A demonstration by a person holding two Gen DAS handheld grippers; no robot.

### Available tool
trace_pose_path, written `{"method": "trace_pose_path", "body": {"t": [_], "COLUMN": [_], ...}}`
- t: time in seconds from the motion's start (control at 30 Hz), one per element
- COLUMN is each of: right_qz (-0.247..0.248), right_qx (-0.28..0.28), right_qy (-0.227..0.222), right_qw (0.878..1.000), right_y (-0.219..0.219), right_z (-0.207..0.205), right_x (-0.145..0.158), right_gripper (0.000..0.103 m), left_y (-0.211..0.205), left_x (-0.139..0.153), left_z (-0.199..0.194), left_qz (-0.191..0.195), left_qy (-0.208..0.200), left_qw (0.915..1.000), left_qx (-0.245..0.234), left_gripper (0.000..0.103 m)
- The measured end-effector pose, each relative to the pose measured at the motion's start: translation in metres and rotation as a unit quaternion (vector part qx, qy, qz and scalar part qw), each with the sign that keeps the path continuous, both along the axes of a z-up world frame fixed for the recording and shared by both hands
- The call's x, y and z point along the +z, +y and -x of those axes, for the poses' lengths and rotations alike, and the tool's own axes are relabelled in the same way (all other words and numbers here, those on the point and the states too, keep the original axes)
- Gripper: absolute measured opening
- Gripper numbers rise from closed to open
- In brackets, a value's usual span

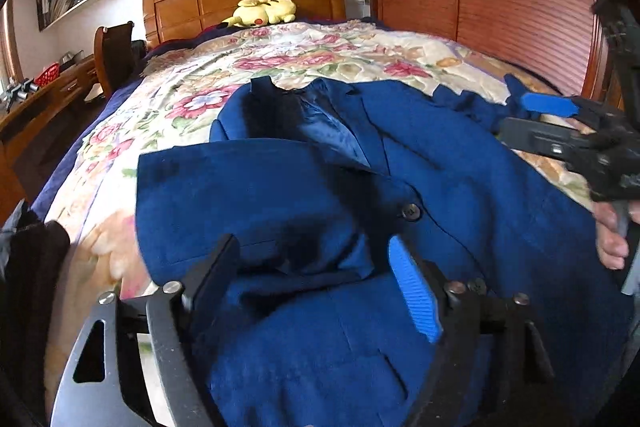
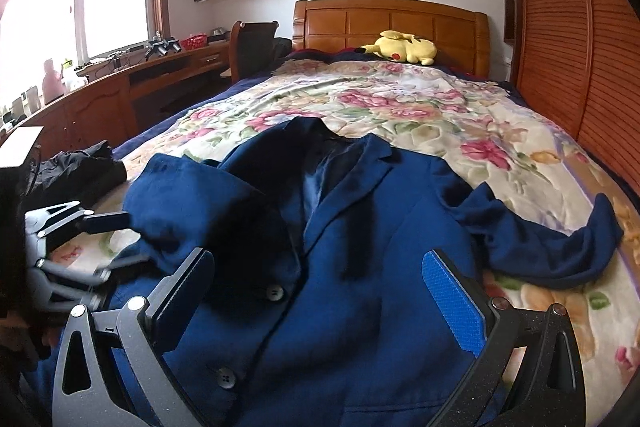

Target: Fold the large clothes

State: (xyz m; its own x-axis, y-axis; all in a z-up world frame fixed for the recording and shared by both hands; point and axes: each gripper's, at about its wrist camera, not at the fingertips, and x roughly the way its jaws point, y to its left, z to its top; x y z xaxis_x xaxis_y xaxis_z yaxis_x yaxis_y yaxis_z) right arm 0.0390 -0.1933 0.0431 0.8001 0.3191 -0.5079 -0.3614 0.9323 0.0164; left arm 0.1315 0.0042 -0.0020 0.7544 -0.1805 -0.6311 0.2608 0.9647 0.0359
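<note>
Blue jacket (image 1: pixel 460 187) flat on bed (image 1: pixel 280 59), one sleeve folded across. Left hand-held gripper (image 1: pixel 316 283) spread above it, pinching nothing; right hand-held gripper (image 2: pixel 320 291) likewise spread.

Your left gripper (image 1: pixel 316 267) points downward with its jaws spread wide, gripping nothing. Your right gripper (image 2: pixel 320 287) also gapes, angled down, your hand (image 1: pixel 612 239) behind it.

Each tool (image 1: pixel 312 291) has 2 black fingers, ribbed blue pads (image 1: pixel 414 293), grey brackets and round silver screws (image 1: pixel 173 286).
</note>
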Motion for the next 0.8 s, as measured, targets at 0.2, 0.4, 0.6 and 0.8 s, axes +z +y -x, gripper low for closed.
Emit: {"method": "trace_pose_path", "body": {"t": [0.2,0.4,0.6,0.8], "right_qz": [-0.005,-0.004,0.007,0.026], "right_qx": [0.023,0.054,0.094,0.136], "right_qy": [0.003,-0.002,0.011,0.038], "right_qw": [1.0,0.999,0.995,0.99], "right_y": [0.018,0.038,0.073,0.107], "right_z": [-0.009,-0.018,-0.033,-0.052], "right_x": [-0.004,-0.012,-0.023,-0.045], "right_gripper": [0.103,0.1,0.091,0.088], "left_y": [0.023,0.053,0.081,0.098], "left_x": [0.005,0.0,-0.005,-0.01], "left_z": [0.02,0.032,0.038,0.042], "left_qz": [0.013,0.022,0.035,0.023], "left_qy": [-0.033,-0.047,-0.048,-0.053], "left_qw": [0.9989,0.9976,0.9968,0.996], "left_qx": [0.03,0.046,0.055,0.069], "left_gripper": [0.078,0.078,0.078,0.078]}}
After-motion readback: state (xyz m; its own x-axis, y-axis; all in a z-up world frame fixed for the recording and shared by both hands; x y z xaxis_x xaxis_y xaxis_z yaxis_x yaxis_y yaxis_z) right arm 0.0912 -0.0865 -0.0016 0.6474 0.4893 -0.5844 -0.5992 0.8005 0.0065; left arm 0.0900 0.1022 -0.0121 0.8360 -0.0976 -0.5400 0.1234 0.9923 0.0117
